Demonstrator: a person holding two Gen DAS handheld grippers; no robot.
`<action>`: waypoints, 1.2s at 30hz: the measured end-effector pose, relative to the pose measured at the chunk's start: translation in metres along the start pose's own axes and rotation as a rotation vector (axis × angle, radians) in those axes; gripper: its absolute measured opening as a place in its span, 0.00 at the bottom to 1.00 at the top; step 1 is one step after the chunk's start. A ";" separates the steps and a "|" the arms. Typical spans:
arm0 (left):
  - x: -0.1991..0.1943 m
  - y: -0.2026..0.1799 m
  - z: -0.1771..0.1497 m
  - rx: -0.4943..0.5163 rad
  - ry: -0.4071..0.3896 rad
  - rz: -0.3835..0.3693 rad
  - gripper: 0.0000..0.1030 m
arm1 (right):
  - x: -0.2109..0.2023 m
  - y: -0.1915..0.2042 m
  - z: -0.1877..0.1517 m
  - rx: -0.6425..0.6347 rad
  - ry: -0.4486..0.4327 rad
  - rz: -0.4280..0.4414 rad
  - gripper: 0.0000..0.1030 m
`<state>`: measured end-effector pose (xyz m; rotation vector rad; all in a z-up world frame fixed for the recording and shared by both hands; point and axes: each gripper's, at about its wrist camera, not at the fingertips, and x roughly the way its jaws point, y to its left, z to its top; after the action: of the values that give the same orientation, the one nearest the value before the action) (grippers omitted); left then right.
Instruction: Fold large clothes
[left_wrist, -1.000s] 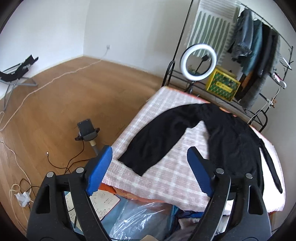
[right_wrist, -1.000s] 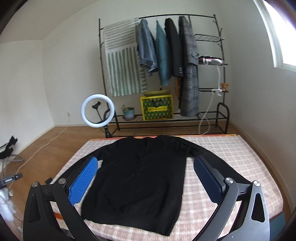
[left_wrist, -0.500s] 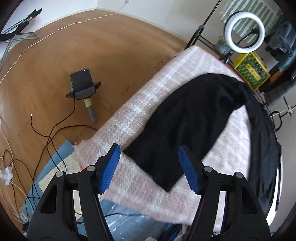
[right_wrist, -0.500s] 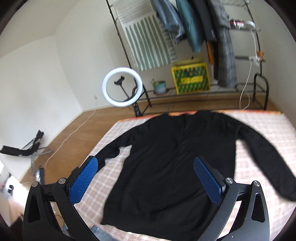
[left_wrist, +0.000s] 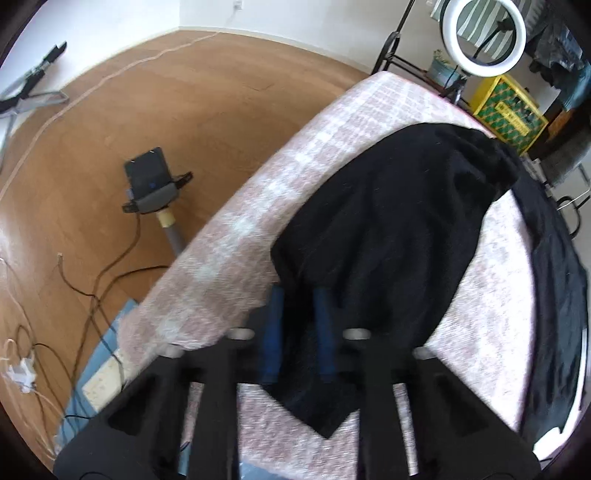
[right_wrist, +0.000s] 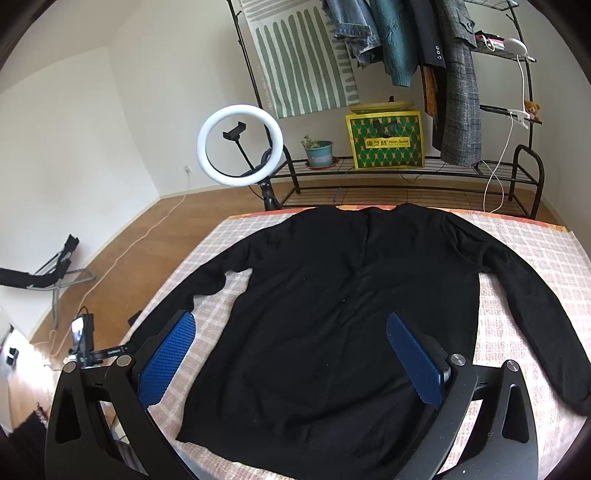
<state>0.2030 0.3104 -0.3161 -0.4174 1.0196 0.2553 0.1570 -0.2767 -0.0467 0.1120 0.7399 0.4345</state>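
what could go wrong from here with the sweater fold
1. The left gripper is closed on the sleeve near the bed edge; the frame is blurred, so the pinch may be shallow and slip when lifted.
2. The right gripper hangs open over the sweater, holding nothing, so pulling the sleeve could drag the whole body.
3. The other sleeve lies near the far edge and might slide off.

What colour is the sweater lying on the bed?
Plain black sweater, clearest in the right wrist view.
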 end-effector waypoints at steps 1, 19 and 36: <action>-0.001 0.000 0.001 -0.004 -0.002 -0.005 0.09 | 0.002 0.000 0.000 -0.002 0.002 0.001 1.00; -0.099 -0.110 0.004 0.176 -0.174 -0.352 0.06 | 0.060 0.012 -0.002 -0.015 0.115 0.144 0.84; -0.118 -0.251 -0.106 0.558 0.013 -0.534 0.06 | 0.193 -0.006 0.040 0.079 0.306 0.404 0.49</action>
<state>0.1621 0.0369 -0.2080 -0.1679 0.9098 -0.5037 0.3119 -0.1989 -0.1397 0.2758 1.0404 0.8191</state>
